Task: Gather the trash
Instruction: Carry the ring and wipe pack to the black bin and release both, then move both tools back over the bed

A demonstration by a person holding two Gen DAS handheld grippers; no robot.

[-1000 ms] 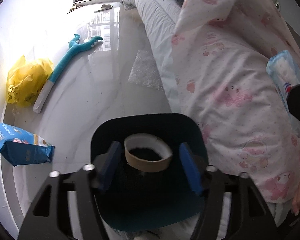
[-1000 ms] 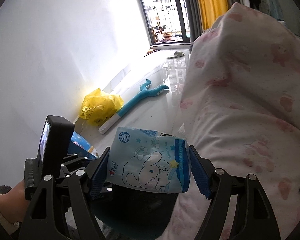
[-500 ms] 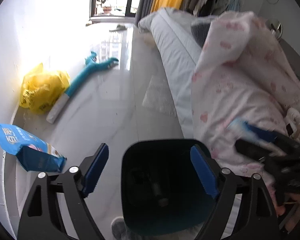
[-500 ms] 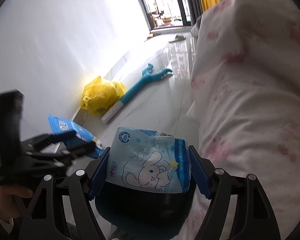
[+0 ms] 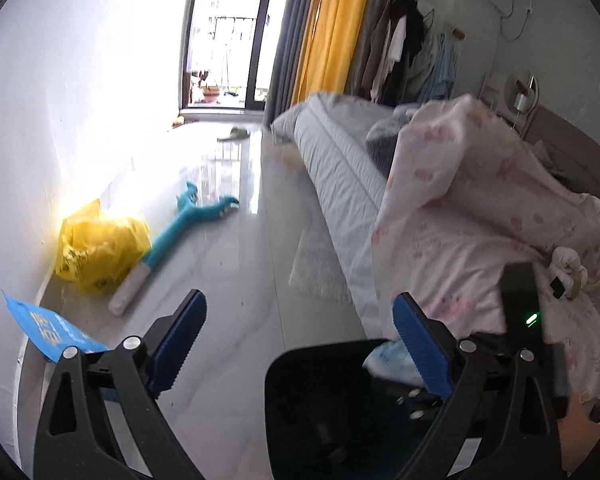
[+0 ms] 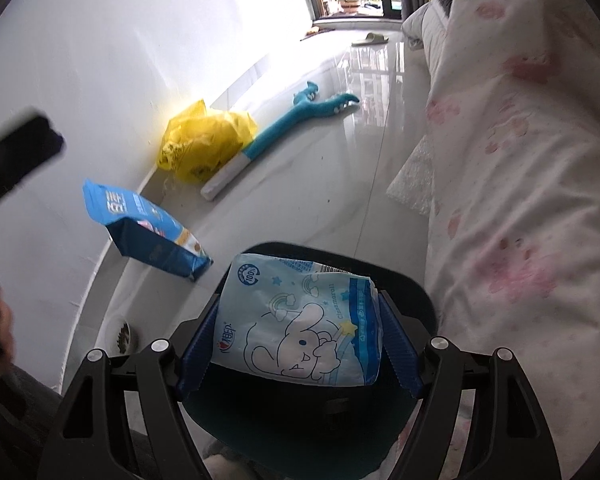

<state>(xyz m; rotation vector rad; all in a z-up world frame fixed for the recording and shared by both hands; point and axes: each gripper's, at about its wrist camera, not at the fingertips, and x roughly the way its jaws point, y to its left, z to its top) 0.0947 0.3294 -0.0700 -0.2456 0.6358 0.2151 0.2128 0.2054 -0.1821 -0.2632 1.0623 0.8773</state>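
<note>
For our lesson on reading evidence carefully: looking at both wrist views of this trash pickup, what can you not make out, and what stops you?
- Inside of the bin: right view, covered by the tissue pack in the right claw; left view, too dark.
- Blue bag: left view, partly behind the left claw; its print is too small.
- Yellow bag: both views, crumpled shut, contents unseen.
- Dish by the wall: right view, partly hidden by the claw frame.

Your open floor [image 5: 252, 264] lane runs far between wall and bed [image 5: 340, 176]. The yellow bag [image 5: 100, 252], teal toy [image 5: 188, 224] and blue packet [image 6: 144, 232] crowd the left; the bin [image 6: 416, 304] stands near.
</note>
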